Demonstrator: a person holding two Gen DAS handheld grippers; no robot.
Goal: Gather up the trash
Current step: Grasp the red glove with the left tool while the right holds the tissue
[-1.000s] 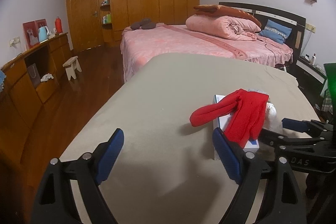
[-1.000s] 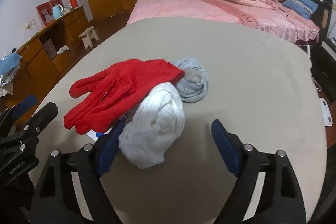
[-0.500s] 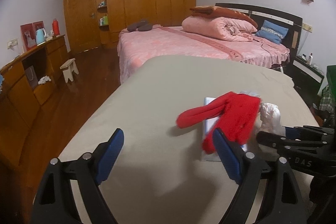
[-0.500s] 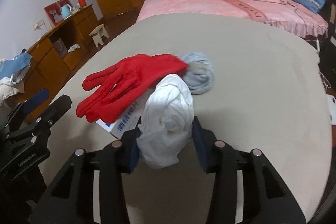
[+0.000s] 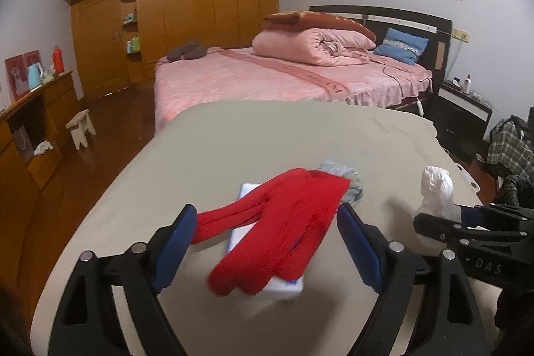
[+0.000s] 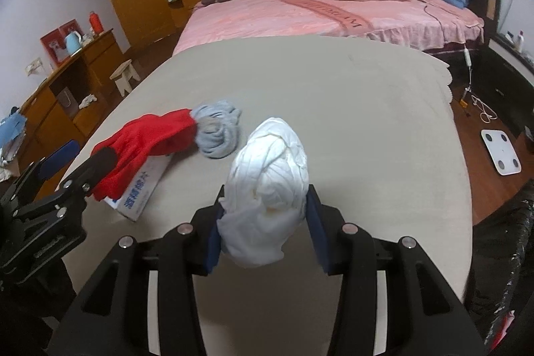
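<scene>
So right now my right gripper (image 6: 263,222) has its jaws squeezed in on the white crumpled bag (image 6: 267,189), which sits between the blue pads, apparently raised off the beige surface (image 6: 367,122). Using the white box (image 5: 267,256) as the landmark: the red glove (image 5: 277,229) is draped across the top of it, fingers hanging over the near edge, and the grey-blue balled cloth (image 6: 217,132) sits just beyond the box, touching the glove's cuff. My left gripper (image 5: 267,242) has its jaws spread wide with nothing between them, straddling the box and glove from the near side. The bag is off to the right of the box, apart from it. Pink bed (image 5: 283,79) is way behind the box.
</scene>
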